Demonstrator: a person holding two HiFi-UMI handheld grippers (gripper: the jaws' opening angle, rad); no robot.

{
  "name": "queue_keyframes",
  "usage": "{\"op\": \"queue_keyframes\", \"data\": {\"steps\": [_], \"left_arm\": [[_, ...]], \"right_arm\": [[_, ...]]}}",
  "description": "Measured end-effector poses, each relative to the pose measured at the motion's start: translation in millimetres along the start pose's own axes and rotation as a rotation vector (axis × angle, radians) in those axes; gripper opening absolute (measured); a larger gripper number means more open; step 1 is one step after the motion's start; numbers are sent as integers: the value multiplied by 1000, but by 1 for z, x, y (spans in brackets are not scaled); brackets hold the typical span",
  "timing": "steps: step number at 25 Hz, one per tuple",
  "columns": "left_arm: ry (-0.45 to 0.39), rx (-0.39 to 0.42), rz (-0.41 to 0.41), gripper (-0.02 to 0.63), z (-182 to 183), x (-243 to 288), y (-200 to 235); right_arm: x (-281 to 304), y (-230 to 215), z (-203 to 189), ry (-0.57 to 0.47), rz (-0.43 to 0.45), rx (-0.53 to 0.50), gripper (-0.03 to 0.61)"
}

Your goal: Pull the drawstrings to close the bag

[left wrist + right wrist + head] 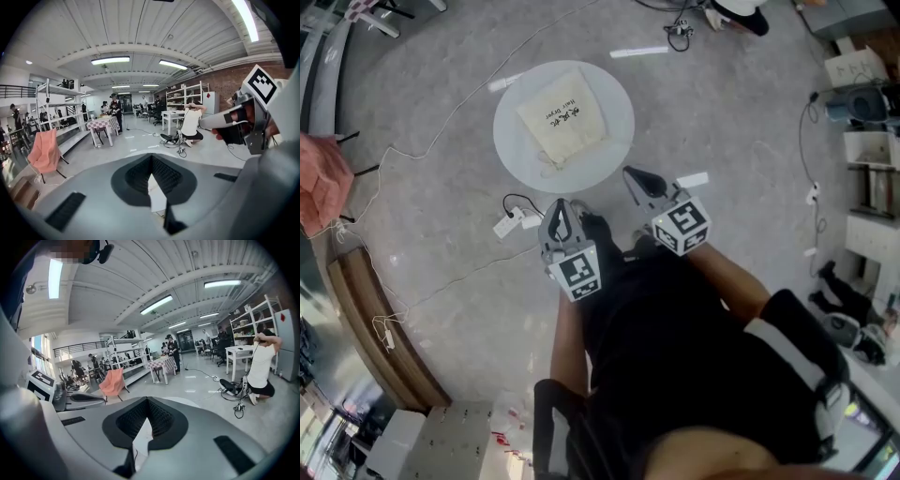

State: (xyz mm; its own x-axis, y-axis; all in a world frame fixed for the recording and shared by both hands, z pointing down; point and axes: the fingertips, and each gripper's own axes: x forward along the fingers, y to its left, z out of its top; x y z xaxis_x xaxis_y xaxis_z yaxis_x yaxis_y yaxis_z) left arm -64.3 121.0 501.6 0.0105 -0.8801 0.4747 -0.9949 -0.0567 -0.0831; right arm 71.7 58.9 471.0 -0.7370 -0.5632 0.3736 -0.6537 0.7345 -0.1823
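Observation:
A cream drawstring bag (pixel 565 117) with dark print lies flat on a round white table (pixel 514 141). Its thin strings (pixel 551 167) trail at the edge nearest me. My left gripper (pixel 562 211) hovers short of the table's near rim, jaws shut and nothing in them. My right gripper (pixel 635 176) is a little further forward at the table's right rim, also shut and holding nothing. In the left gripper view the gripper (pixel 151 159) points level across the room, with the right gripper's marker cube (pixel 260 84) to its right. The right gripper (pixel 147 401) shows closed jaws with a sliver of white table below.
A white power strip (pixel 508 223) with a cable lies on the floor left of my left gripper. A pink-draped chair (pixel 321 183) and a wooden bench (pixel 375 328) stand at the left, shelving (pixel 872 159) at the right. A person (pixel 260 366) crouches beyond the table.

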Motion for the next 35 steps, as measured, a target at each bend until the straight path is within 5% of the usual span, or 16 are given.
{"op": "queue_keyframes", "data": {"steps": [11,17,24,35], "left_arm": [[72,50,-64,-3,-16,58,51],[136,90,-84,-3,-49,78,38],[281,262,-96,-3,-91,124,29],[508,494,-258,72,-182,189,22]], "right_arm": [[68,-29,-14,126,-73,-30,-5],[85,-47,-32,197,-16,-87,-5],[117,-69,-69,381,81,-121,54],[153,-108,-157,632,204,-194,78]]}}
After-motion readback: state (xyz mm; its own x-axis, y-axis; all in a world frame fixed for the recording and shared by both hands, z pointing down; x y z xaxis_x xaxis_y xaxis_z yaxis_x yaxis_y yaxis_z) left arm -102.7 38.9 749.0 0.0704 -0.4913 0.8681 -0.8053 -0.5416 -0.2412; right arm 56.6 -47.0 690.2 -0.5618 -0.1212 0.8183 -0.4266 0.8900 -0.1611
